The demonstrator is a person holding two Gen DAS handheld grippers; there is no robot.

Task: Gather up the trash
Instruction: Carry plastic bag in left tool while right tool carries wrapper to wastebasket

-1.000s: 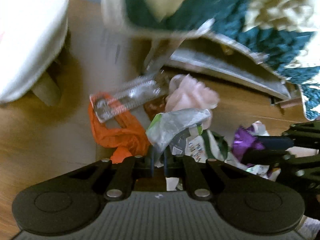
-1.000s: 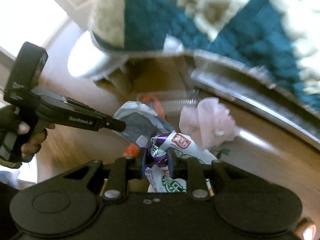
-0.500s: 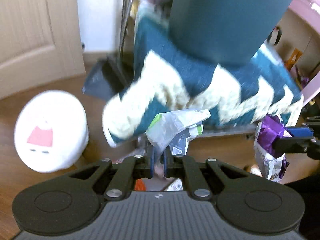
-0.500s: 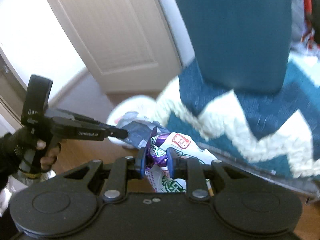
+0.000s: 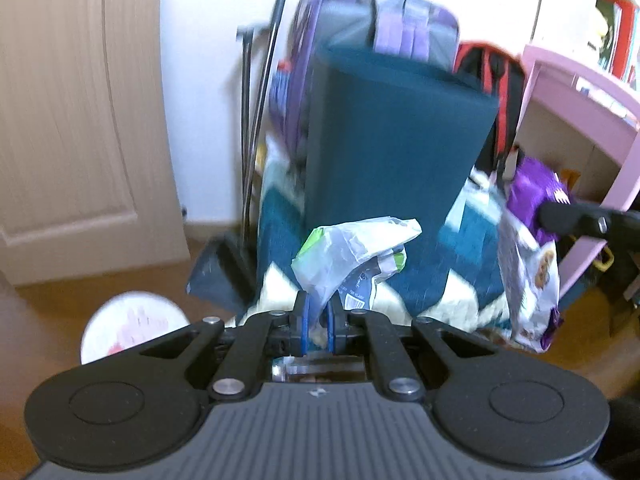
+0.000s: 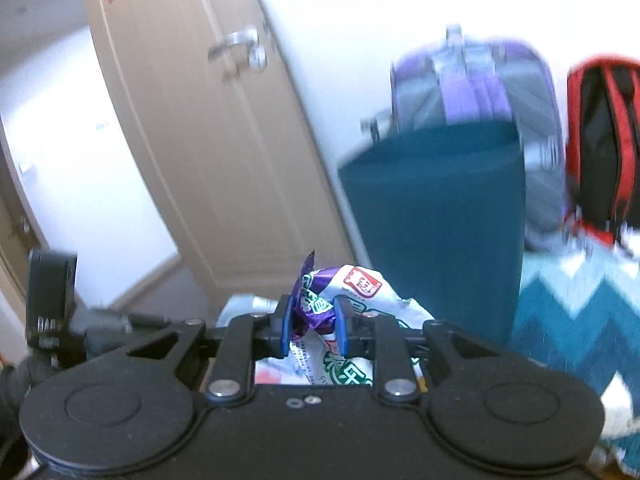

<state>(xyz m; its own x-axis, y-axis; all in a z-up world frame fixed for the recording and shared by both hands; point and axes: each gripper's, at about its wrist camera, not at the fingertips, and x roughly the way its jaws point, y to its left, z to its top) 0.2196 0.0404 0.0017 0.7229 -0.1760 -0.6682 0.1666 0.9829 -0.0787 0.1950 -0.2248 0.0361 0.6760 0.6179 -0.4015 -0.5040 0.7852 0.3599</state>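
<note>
Left wrist view: left gripper (image 5: 318, 322) pinches a grey-green wrapper (image 5: 352, 256) above the brown wooden floor (image 5: 100, 280). Right gripper (image 6: 312, 326) clamps a purple-white snack bag (image 6: 344, 300). Beige door (image 6: 192, 120), teal cushion (image 5: 392, 140) and zigzag rug (image 6: 568, 320) lie ahead.

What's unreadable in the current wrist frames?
- Left wrist view: floor under the left gripper is hidden by its body; the white round object is blurred and partly covered.
- Left wrist view: print on the grey-green wrapper is too small.
- Right wrist view: the purple-white snack bag is mostly behind the right gripper.
- Both views: no trash bin visible; background motion-blurred.
</note>
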